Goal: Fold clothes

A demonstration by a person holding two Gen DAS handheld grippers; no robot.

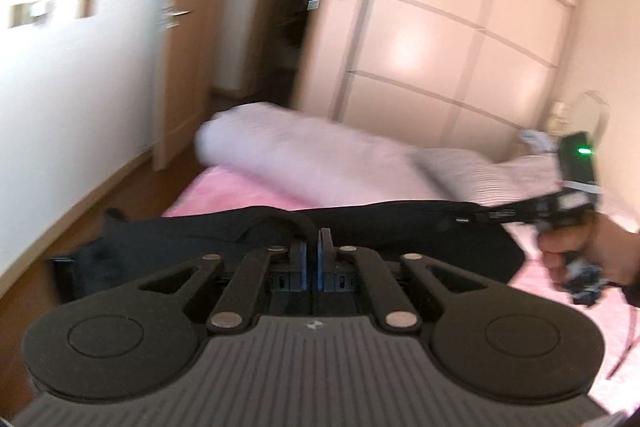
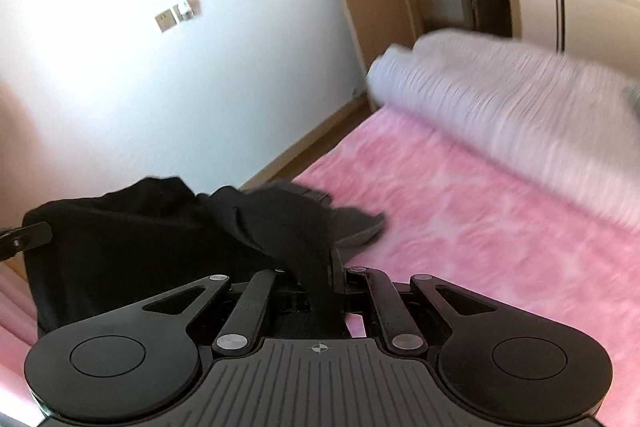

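Both the left tongs [image 1: 313, 247] and right tongs [image 2: 326, 267] are clenched on the black garment [image 1: 400, 227], stretched above the pink bed [image 2: 480, 227].

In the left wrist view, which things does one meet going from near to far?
left gripper → black garment → pink bedsheet → rolled pale quilt → wardrobe
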